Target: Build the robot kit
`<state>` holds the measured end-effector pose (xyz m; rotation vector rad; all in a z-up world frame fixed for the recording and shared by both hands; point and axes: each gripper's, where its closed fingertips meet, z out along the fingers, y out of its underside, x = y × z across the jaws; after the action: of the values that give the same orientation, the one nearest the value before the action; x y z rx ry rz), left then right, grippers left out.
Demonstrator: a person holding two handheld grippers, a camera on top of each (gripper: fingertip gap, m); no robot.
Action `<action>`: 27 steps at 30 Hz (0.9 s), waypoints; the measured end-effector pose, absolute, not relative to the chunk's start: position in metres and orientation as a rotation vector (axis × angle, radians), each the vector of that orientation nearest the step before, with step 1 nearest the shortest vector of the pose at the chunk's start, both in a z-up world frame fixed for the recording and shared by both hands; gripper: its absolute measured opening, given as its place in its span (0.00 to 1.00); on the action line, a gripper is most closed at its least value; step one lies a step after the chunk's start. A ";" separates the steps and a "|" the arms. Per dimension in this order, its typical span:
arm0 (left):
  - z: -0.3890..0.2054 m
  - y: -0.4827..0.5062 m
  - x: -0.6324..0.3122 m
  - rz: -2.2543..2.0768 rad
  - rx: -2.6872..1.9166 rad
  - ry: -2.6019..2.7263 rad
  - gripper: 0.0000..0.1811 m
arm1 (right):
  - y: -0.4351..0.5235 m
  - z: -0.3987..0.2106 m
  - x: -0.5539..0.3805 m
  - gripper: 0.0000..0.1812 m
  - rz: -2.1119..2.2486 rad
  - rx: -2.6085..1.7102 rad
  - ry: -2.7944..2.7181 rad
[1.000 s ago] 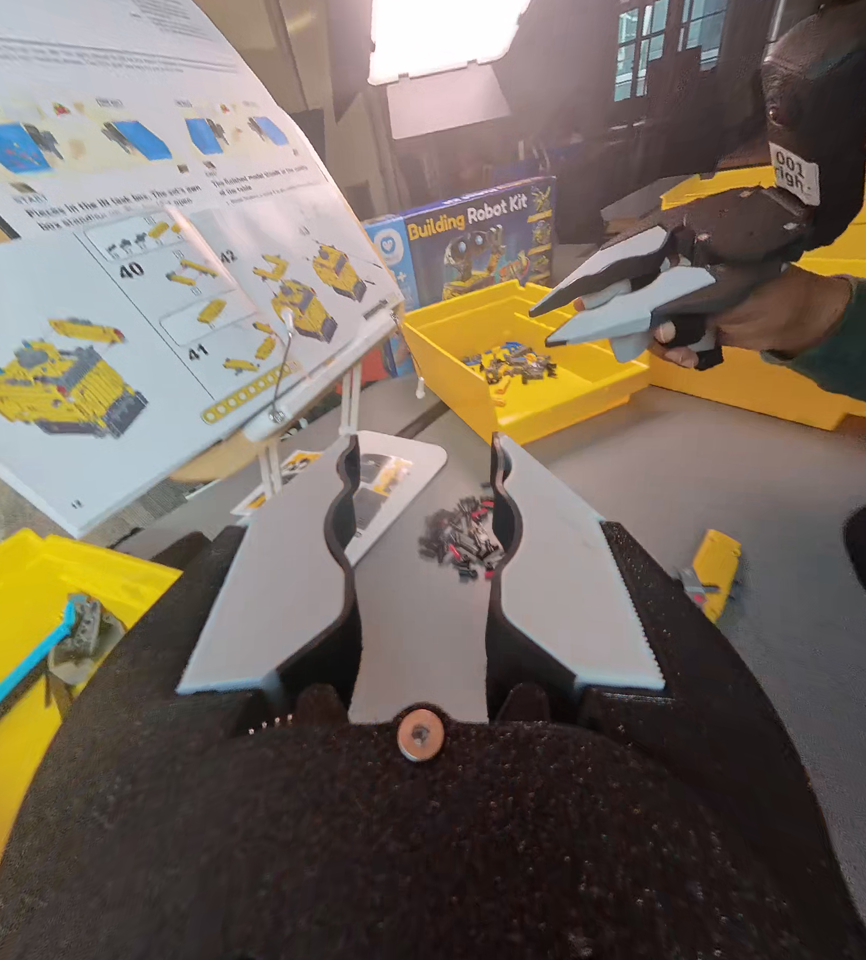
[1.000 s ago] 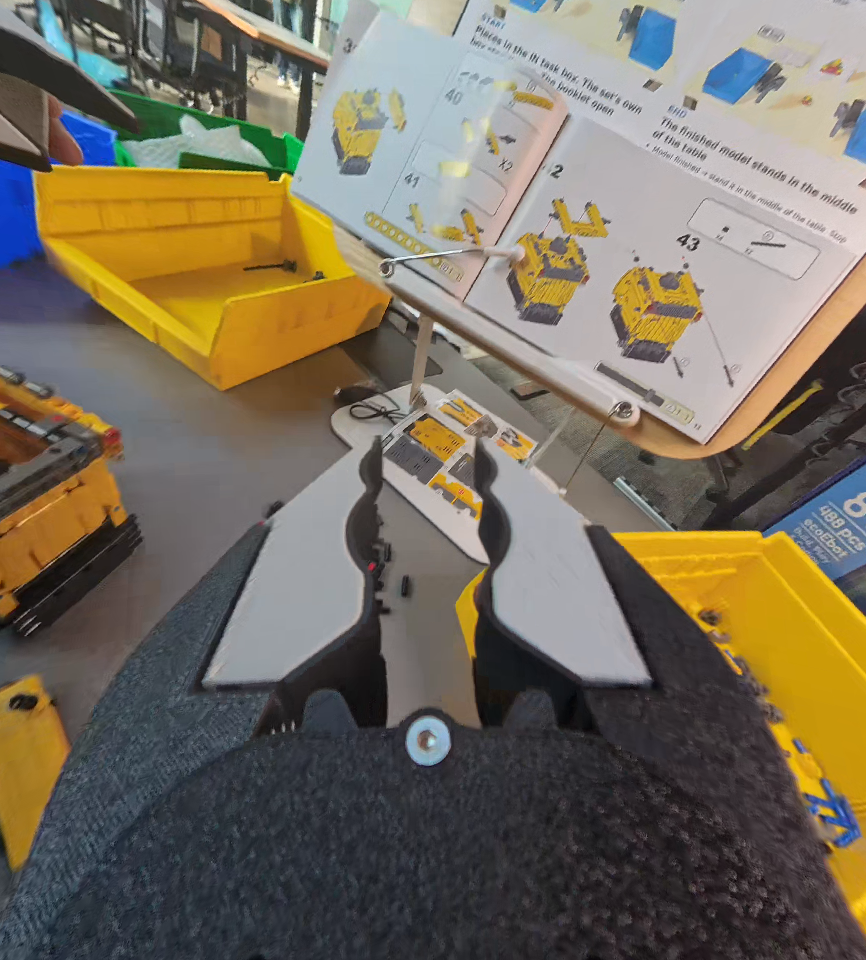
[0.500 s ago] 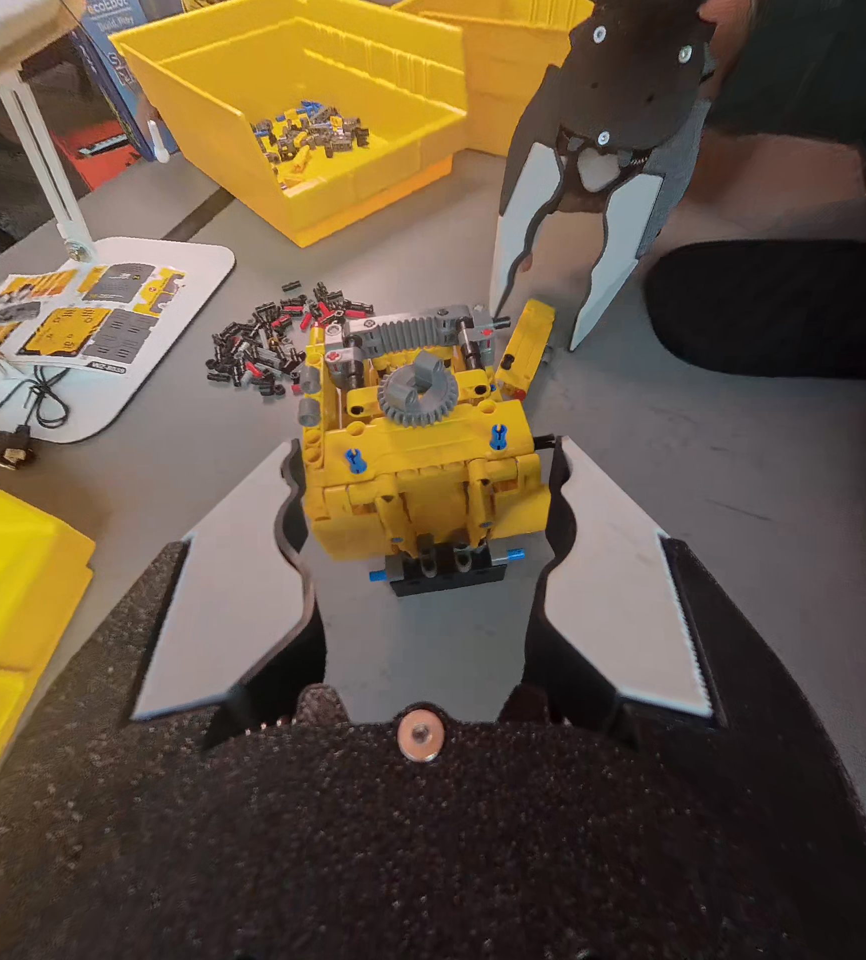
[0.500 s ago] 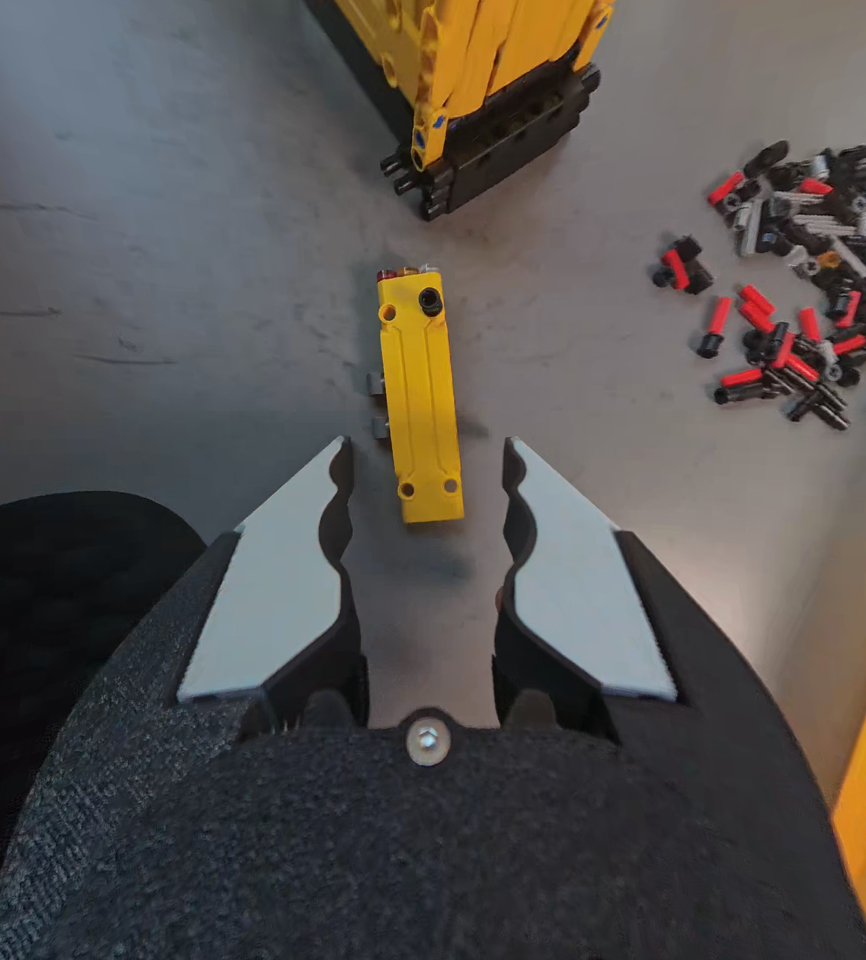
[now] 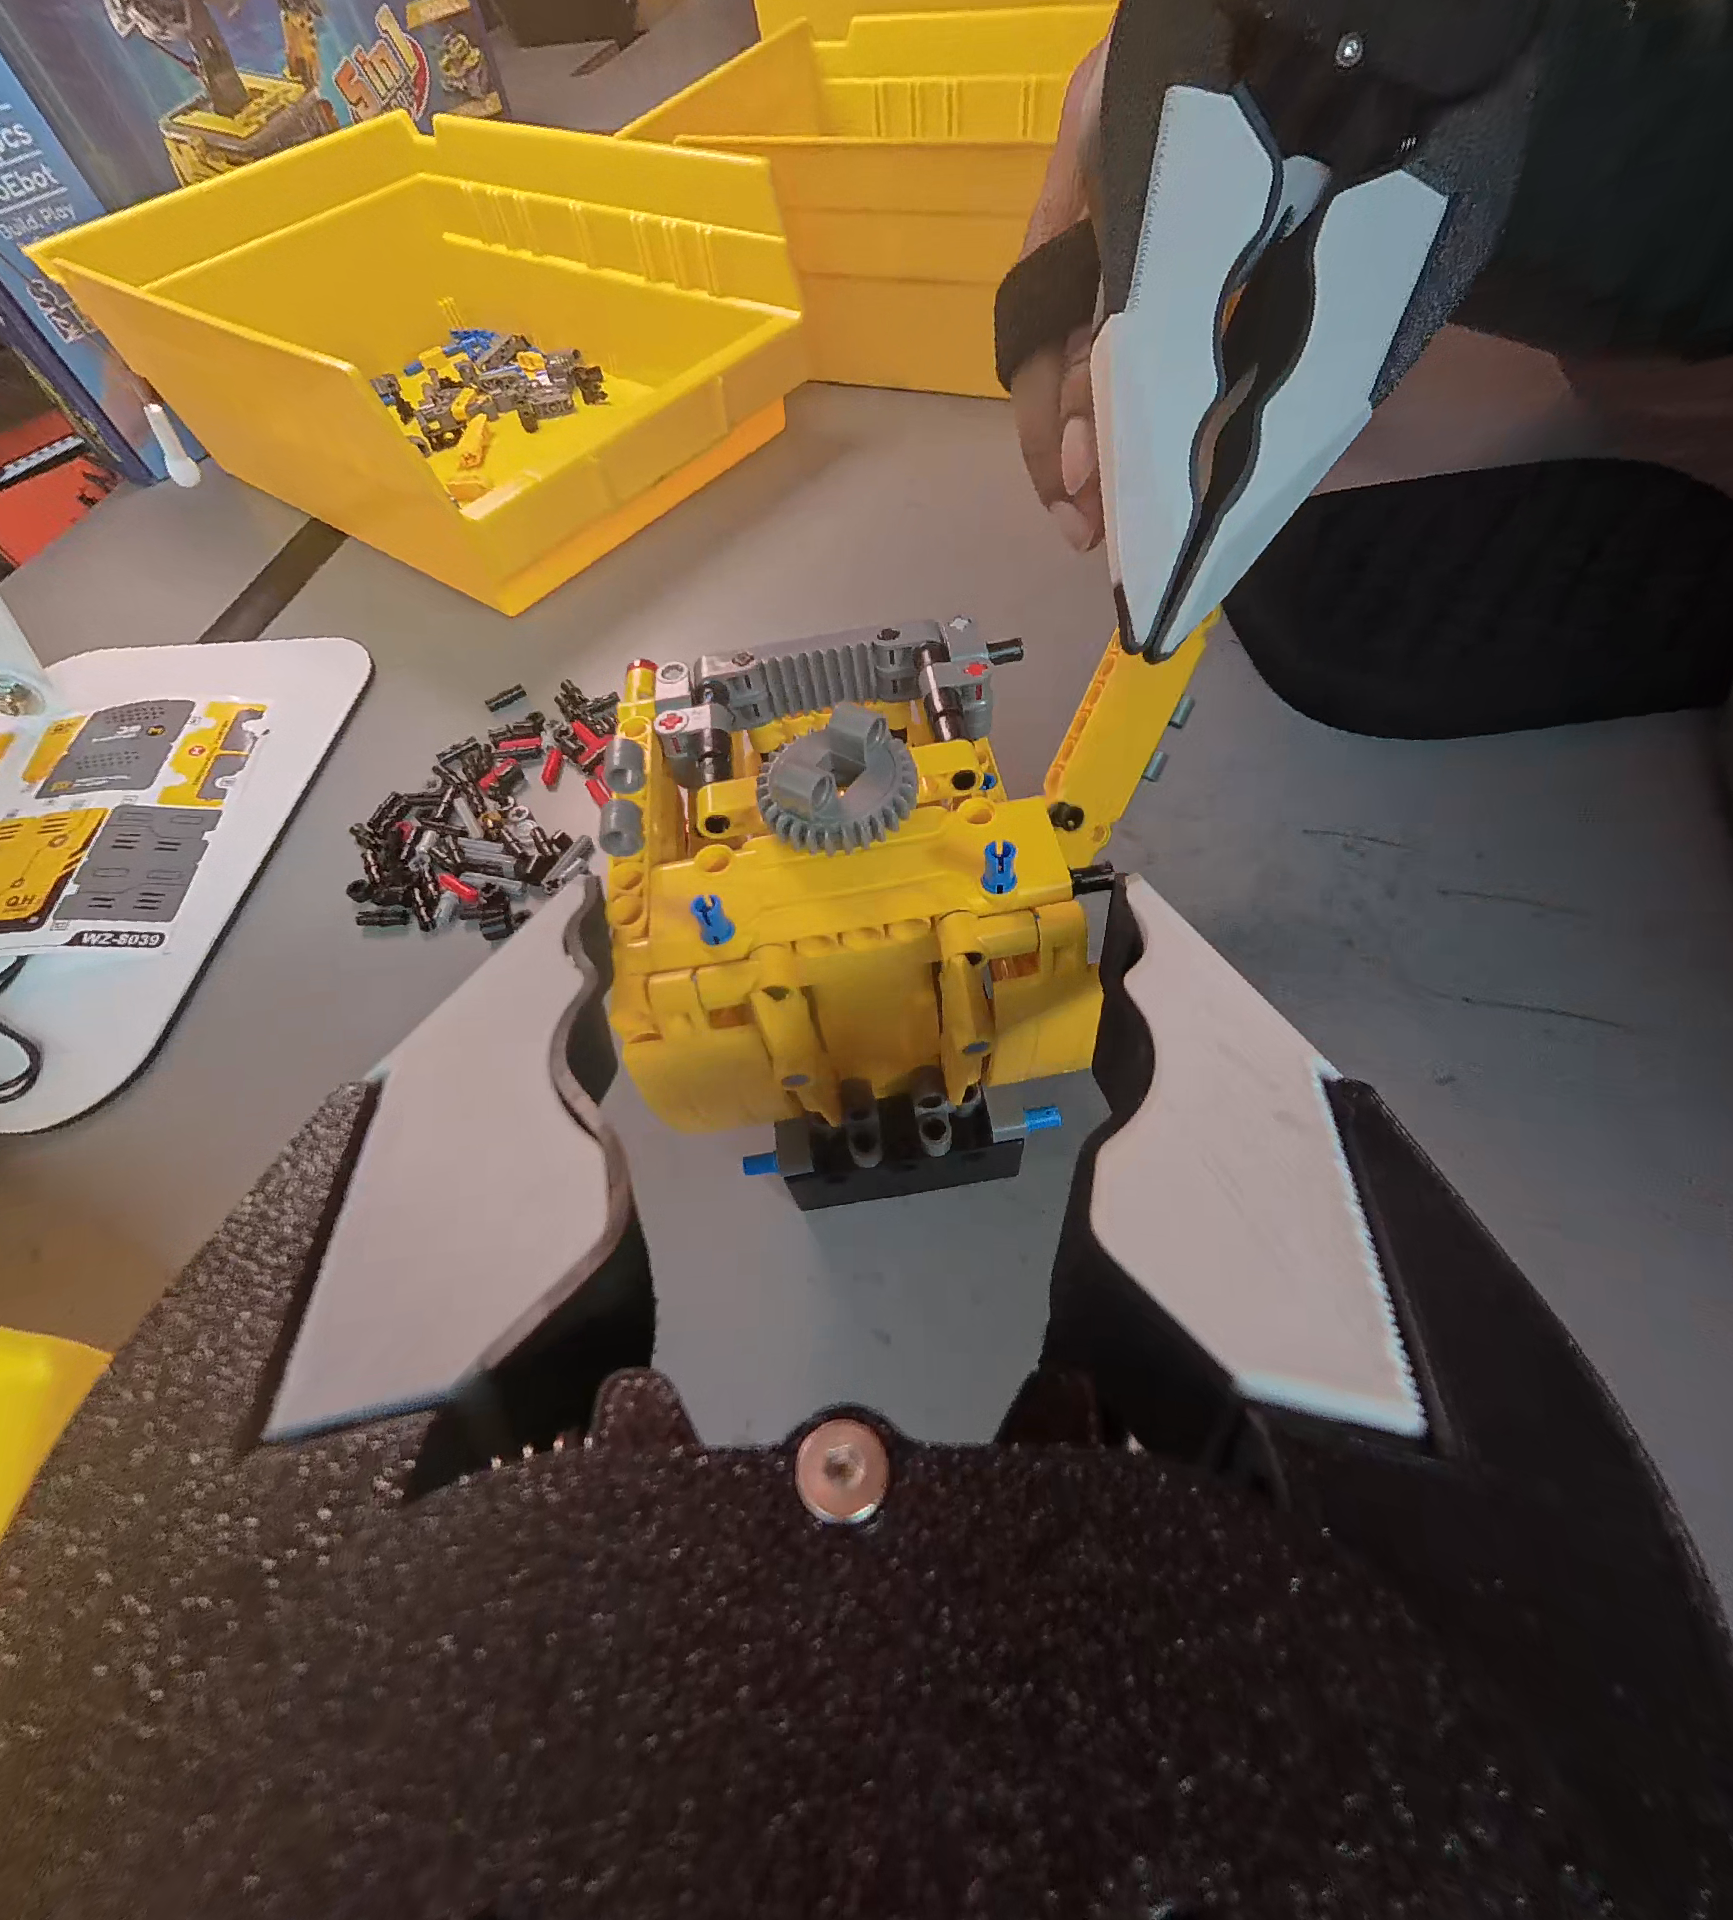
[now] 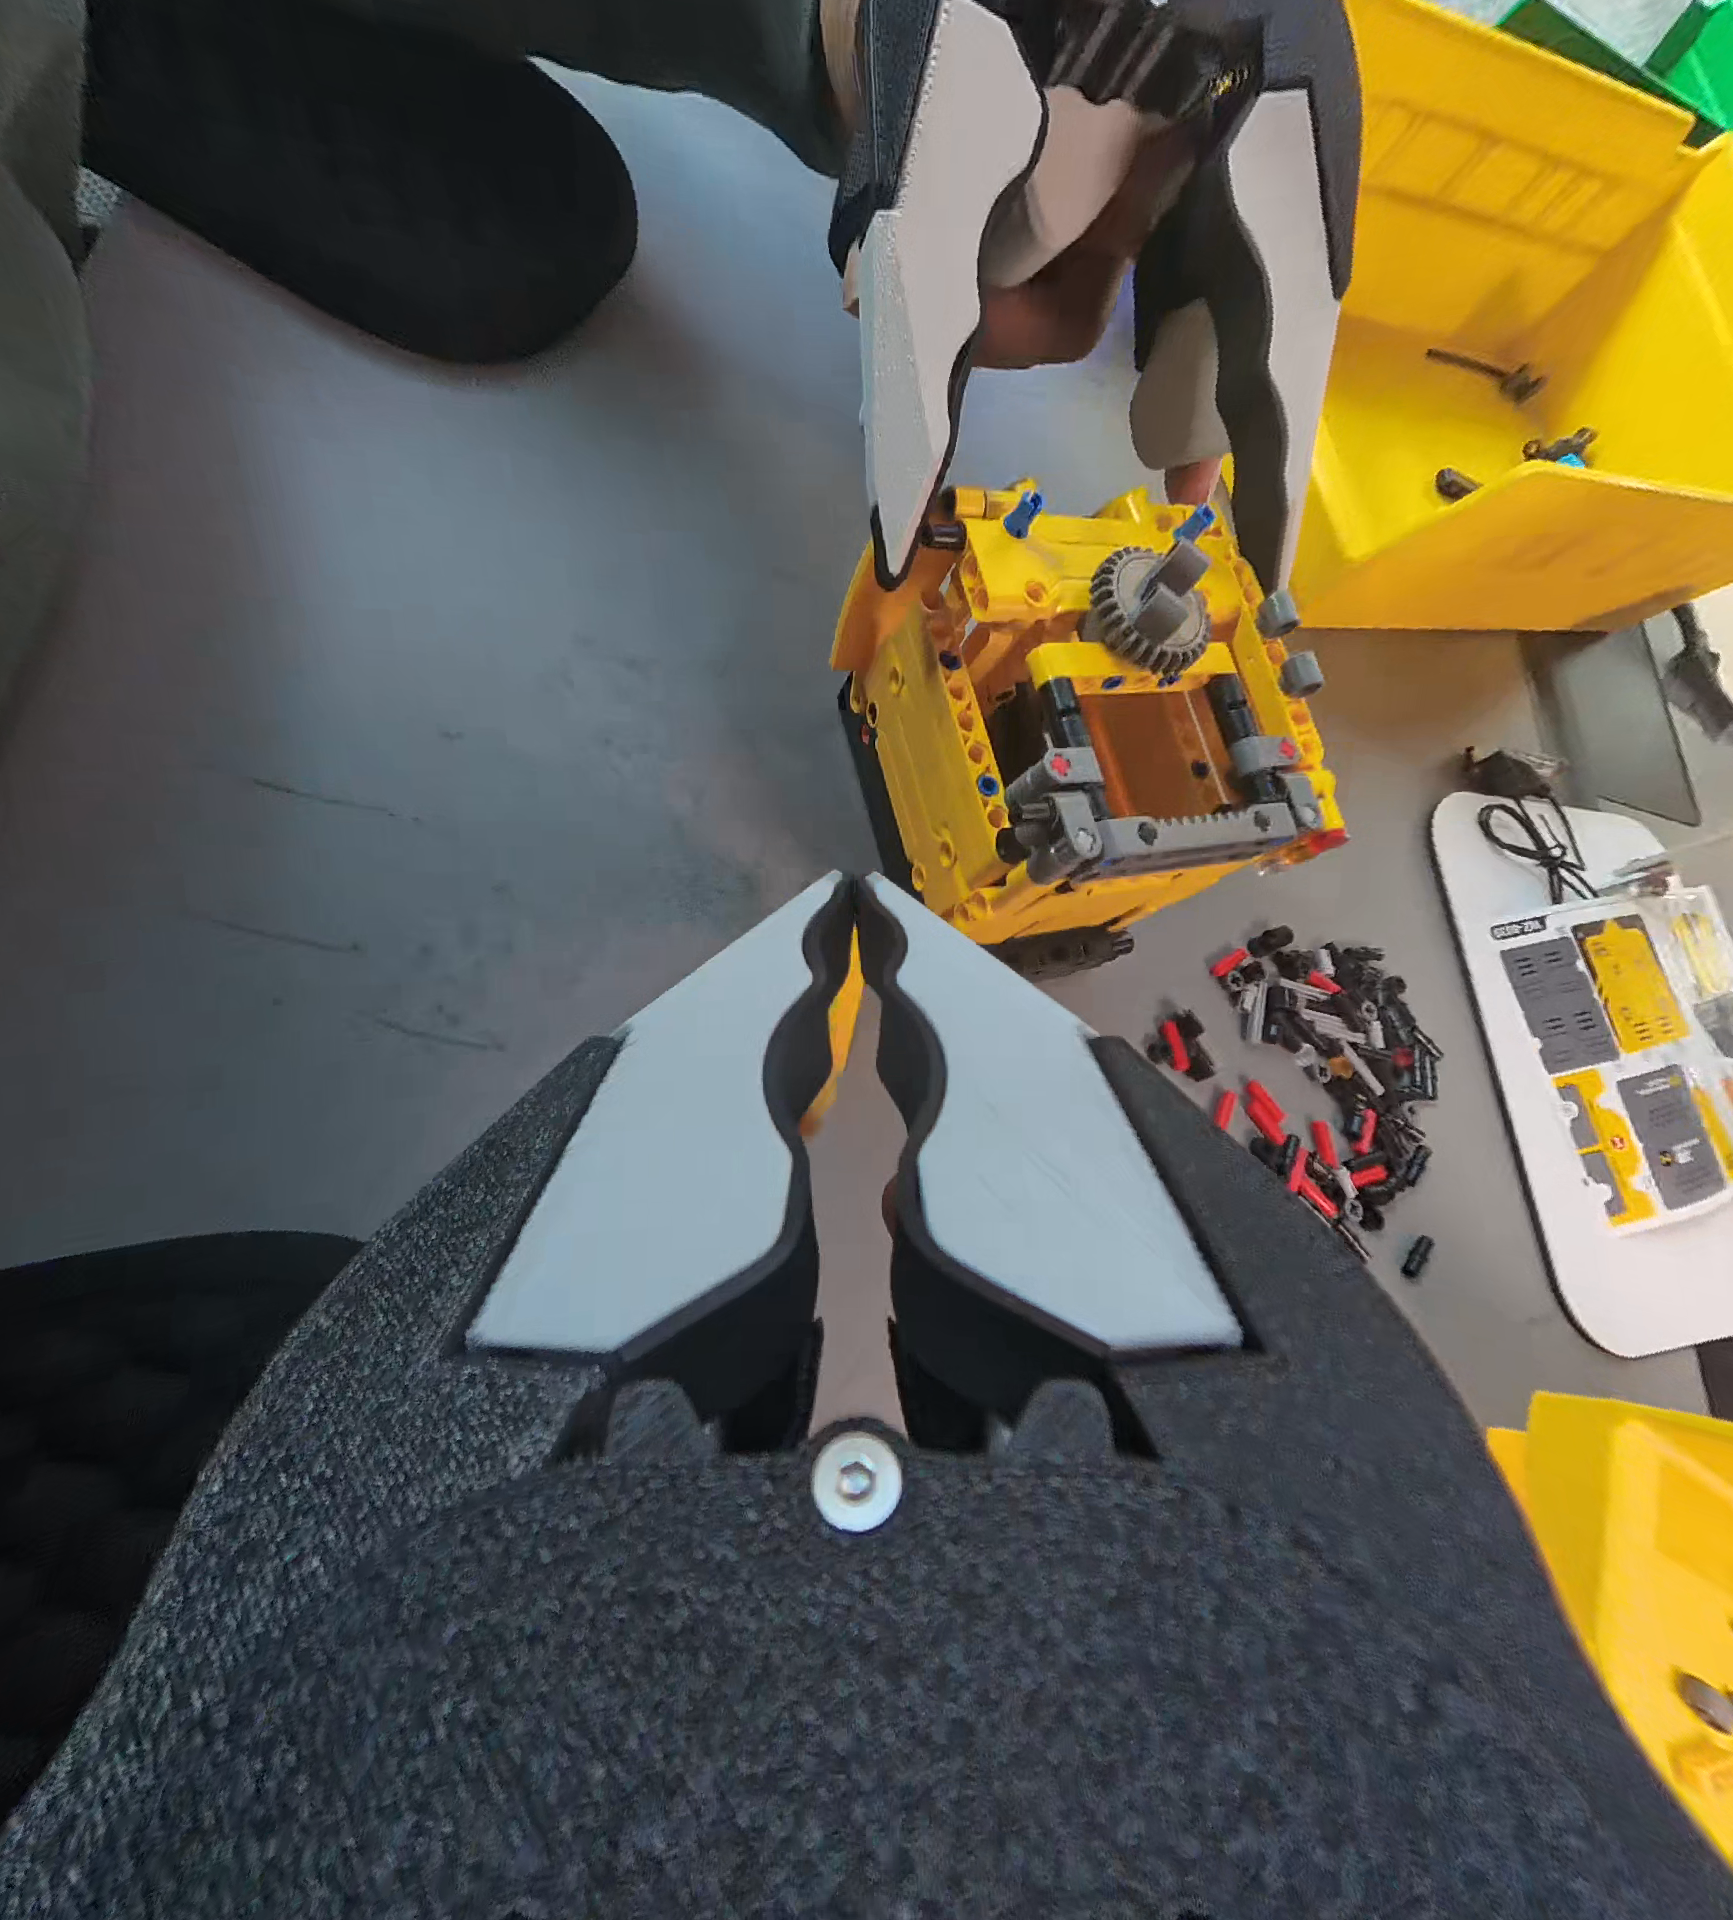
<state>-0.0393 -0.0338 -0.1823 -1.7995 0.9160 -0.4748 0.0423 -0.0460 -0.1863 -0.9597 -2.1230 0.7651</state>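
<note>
The left gripper (image 5: 857, 935) comes in low over the grey counter (image 5: 1464, 987), its fingers spread wide around the sides of a yellow brick-built model with a grey gear on top (image 5: 841, 914). The fingertips lie against or just beside the model's flanks; firm contact cannot be told. The model stands upright on its black base, near the middle of the counter.

The right gripper (image 5: 1158, 634) points steeply down from above, its fingers pinched narrow on the upper end of a long yellow plastic beam (image 5: 1111, 738). The beam tilts, with its lower end at the model's far right corner. In the right wrist view the beam (image 6: 846, 997) shows as a yellow sliver between the closed fingers.

A loose pile of small black and red connector pins (image 5: 472, 821) lies just left of the model. Beyond it sit a white stand base carrying a sticker sheet (image 5: 93, 810), an open yellow plastic bin with mixed small parts (image 5: 405, 312), and a blue printed box (image 5: 31, 156) at the counter's far edge.
</note>
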 end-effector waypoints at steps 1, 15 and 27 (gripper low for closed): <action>-0.182 -0.033 -0.040 -0.476 -1.801 0.918 0.52 | -0.047 -0.187 0.040 0.00 0.776 -0.963 -2.116; -0.171 -0.086 -0.063 -0.346 -1.813 0.684 0.44 | -0.057 -0.263 0.079 0.14 0.786 -1.312 -2.365; -0.168 -0.112 -0.001 -0.502 -1.740 0.696 0.25 | -0.078 -0.181 0.042 0.14 0.852 -0.876 -2.139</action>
<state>-0.0011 -0.1119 -0.1683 -1.7404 0.6963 -0.5022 0.0416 -0.0776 -0.1806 -0.8758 -2.1393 0.8520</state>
